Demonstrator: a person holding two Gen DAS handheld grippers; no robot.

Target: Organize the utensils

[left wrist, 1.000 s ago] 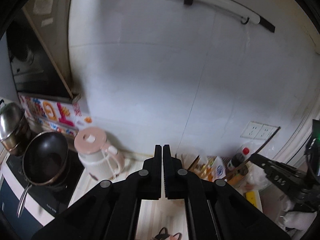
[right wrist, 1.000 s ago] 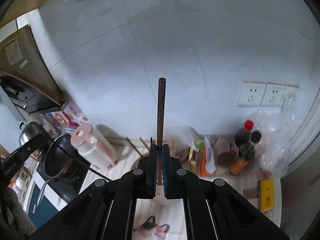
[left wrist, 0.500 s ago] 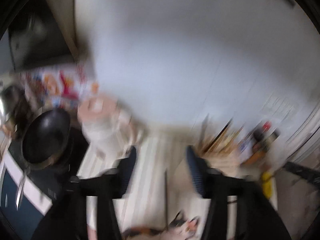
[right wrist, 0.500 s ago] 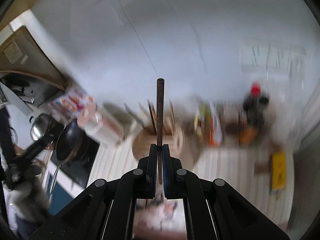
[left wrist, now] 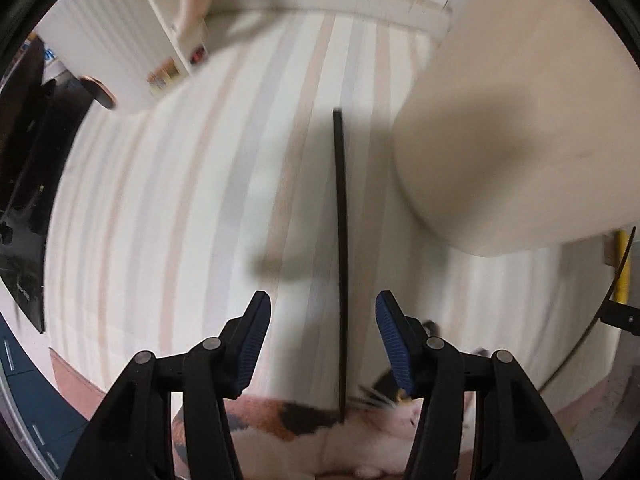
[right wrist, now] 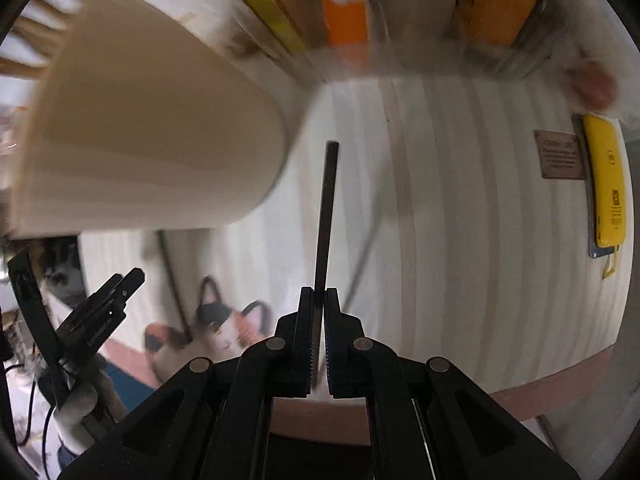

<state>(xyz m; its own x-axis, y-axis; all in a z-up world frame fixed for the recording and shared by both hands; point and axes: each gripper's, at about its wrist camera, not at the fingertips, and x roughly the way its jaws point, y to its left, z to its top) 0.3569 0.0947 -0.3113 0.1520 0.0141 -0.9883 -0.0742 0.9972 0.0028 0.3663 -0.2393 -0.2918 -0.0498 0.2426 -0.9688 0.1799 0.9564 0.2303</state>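
Note:
My left gripper [left wrist: 322, 300] points straight down at the striped mat [left wrist: 180, 200] and stands open. A thin dark chopstick [left wrist: 341, 240] lies on the mat between its fingers, and neither pad touches it. My right gripper [right wrist: 319, 294] is shut on a second dark chopstick [right wrist: 326, 216], which sticks out ahead over the mat. A beige utensil holder [right wrist: 152, 128] with wooden utensils stands just left of that stick; in the left wrist view the holder [left wrist: 500, 120] is right of the lying chopstick. The right wrist view also shows the left gripper [right wrist: 134, 274] low on the left.
A white jug [left wrist: 132, 32] and a black stove [left wrist: 24, 140] are on the left. Bottles and packets [right wrist: 344, 4] crowd the back. A yellow phone [right wrist: 606, 184] lies at the right. The mat's near edge carries a cat picture [right wrist: 216, 332].
Both grippers have dropped from facing the wall to pointing down close over the mat. The left gripper has opened. The right one has kept its chopstick.

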